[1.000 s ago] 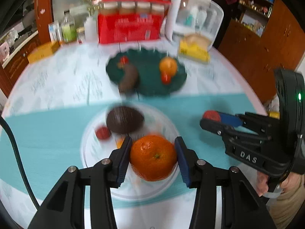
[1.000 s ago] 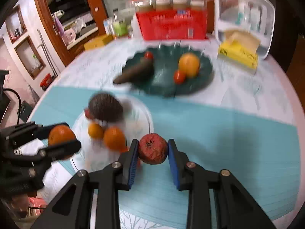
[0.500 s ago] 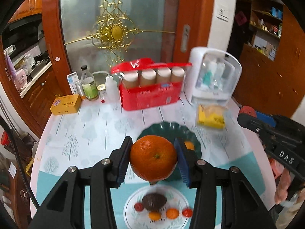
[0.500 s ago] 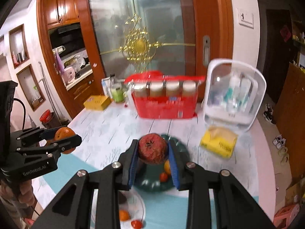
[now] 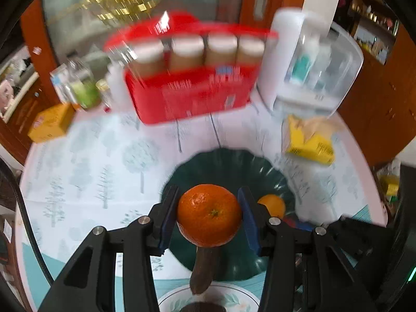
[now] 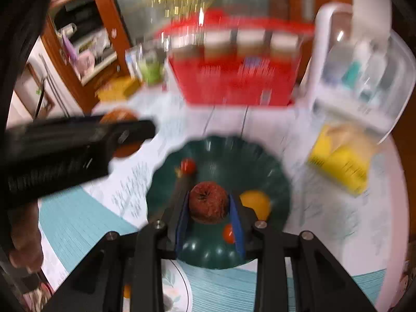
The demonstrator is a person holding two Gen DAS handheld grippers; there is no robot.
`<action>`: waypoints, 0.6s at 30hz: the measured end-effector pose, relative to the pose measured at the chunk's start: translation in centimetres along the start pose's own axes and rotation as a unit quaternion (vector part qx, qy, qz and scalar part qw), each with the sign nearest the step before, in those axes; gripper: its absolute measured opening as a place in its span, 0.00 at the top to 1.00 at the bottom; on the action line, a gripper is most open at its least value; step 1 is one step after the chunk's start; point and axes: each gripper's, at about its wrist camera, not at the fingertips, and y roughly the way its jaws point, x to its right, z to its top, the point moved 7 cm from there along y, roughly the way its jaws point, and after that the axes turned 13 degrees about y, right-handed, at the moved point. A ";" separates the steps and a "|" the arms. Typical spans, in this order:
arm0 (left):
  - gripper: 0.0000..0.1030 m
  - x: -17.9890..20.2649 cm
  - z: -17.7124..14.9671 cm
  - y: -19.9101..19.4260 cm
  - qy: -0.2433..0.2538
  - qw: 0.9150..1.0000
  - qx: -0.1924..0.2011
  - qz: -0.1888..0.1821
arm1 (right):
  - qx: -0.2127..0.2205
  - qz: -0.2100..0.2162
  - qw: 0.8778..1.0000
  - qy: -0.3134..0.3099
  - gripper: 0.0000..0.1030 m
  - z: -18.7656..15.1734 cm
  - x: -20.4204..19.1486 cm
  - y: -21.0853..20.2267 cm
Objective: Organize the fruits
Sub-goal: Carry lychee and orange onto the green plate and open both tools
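Observation:
My left gripper [image 5: 208,197] is shut on a bright orange mandarin [image 5: 209,221] and hangs above the near rim of the dark green plate [image 5: 228,163]. My right gripper [image 6: 208,199] is shut on a wrinkled dark red fruit [image 6: 208,208] over the same green plate [image 6: 221,148]. On that plate lie an orange fruit [image 6: 256,204], two cherry tomatoes [image 6: 187,166] and a long brown piece [image 5: 204,270]. The left gripper [image 6: 140,132] with its mandarin [image 6: 119,115] shows blurred at the left of the right wrist view.
A white flowered plate [image 5: 234,300] sits near me on the teal mat. Behind the green plate stand a red basket of jars [image 5: 189,101], a clear-lidded white box [image 5: 314,67], a yellow packet [image 5: 309,143], bottles and a yellow carton [image 5: 50,123]. A hand [image 6: 26,236] grips the left tool.
Both grippers left the white plate with their fruit, lifted up and back, then came forward over the green plate. Both grips stayed the same.

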 end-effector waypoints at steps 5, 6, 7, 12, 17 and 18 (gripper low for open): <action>0.57 1.0 -1.2 6.3 0.026 0.999 -0.046 -0.012 | -0.050 0.018 0.999 0.005 0.70 -3.0 0.0 5.0; 0.57 1.1 -1.3 7.0 0.029 0.998 -0.051 -0.014 | -0.057 0.024 0.998 0.010 0.70 -3.2 0.0 5.8; 0.57 1.3 -1.6 7.6 0.030 0.998 -0.056 -0.016 | -0.059 0.022 0.998 0.010 0.70 -3.4 0.2 6.3; 0.57 1.9 -2.4 10.4 0.033 0.996 -0.071 -0.035 | -0.084 0.028 0.996 0.018 0.70 -4.4 0.5 8.4; 0.55 2.6 -2.9 11.5 0.035 0.996 -0.077 -0.043 | -0.096 0.029 0.994 0.033 0.68 -5.2 1.3 9.0; 0.53 2.7 -2.9 11.5 0.034 0.995 -0.077 -0.045 | -0.097 0.033 0.994 0.036 0.67 -5.2 1.4 8.9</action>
